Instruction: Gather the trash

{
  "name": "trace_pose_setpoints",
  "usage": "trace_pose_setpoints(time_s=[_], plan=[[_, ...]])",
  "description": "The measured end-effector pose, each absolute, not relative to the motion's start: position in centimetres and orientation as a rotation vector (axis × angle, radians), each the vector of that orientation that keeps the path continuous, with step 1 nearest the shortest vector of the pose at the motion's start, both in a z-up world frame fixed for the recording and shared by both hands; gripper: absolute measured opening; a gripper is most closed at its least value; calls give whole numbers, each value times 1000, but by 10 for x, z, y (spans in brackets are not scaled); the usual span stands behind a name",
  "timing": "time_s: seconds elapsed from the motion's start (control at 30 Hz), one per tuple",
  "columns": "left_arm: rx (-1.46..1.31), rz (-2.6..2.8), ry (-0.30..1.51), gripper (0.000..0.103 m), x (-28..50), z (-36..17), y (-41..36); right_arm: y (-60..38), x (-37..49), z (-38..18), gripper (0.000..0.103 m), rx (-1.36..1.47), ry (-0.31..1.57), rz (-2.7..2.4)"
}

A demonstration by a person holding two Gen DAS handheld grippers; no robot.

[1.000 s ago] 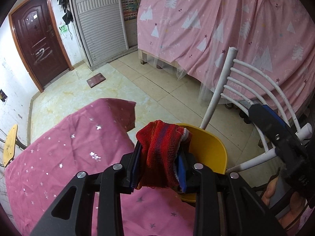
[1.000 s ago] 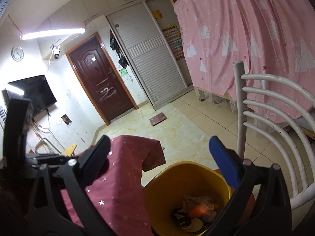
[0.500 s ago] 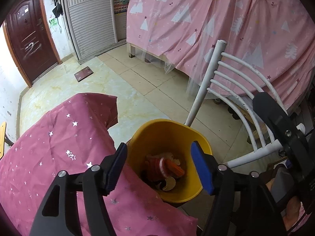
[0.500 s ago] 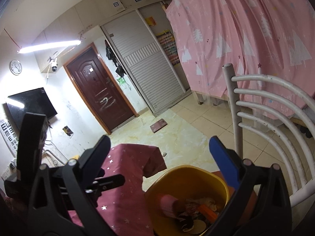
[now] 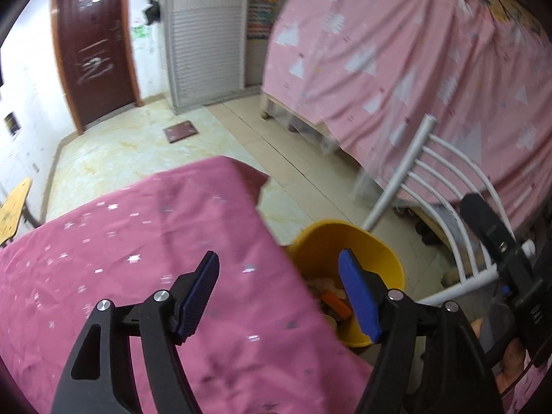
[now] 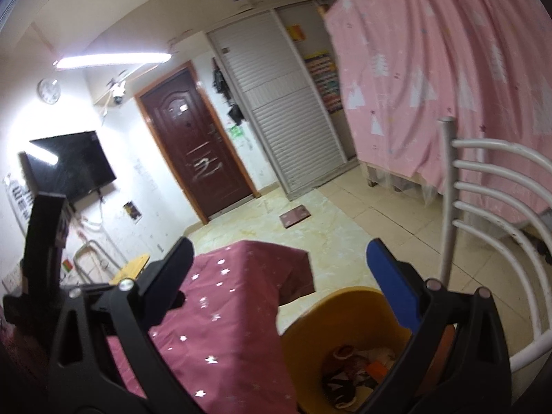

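Left wrist view shows our left gripper (image 5: 279, 286) with fingers spread wide and empty over the tabletop (image 5: 138, 241); our right gripper (image 6: 286, 276) likewise. Trash (image 6: 358, 372) lies in the yellow bin (image 5: 324, 238), apparently light, soft scraps; we'd pinch any loose edge.

Brown door (image 6: 196, 145), tiled floor (image 6: 345, 214), pink curtain (image 6: 448, 69).

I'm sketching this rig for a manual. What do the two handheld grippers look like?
Both are black plastic frames with cut-out arms and silver pivot bolts. The left gripper has ribbed blue pads. The right gripper shows a blue pad on one finger; the other looks black.
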State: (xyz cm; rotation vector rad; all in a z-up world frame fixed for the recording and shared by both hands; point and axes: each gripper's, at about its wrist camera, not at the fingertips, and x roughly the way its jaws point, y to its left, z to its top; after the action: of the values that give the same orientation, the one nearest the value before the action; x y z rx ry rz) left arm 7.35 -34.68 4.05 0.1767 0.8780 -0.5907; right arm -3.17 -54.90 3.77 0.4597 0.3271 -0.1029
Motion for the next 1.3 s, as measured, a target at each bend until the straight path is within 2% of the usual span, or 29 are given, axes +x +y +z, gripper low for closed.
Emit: trace_pose_setpoints(time_s=[0.53, 0.87, 1.3], plan=[[59, -168, 661, 72, 77, 42, -192, -431, 13, 43, 97, 335, 326, 148], [49, 7, 594, 76, 78, 32, -125, -368, 36, 35, 97, 202, 374, 184], [-24, 105, 601, 79, 88, 12, -58, -328, 55, 28, 97, 74, 370, 143]])
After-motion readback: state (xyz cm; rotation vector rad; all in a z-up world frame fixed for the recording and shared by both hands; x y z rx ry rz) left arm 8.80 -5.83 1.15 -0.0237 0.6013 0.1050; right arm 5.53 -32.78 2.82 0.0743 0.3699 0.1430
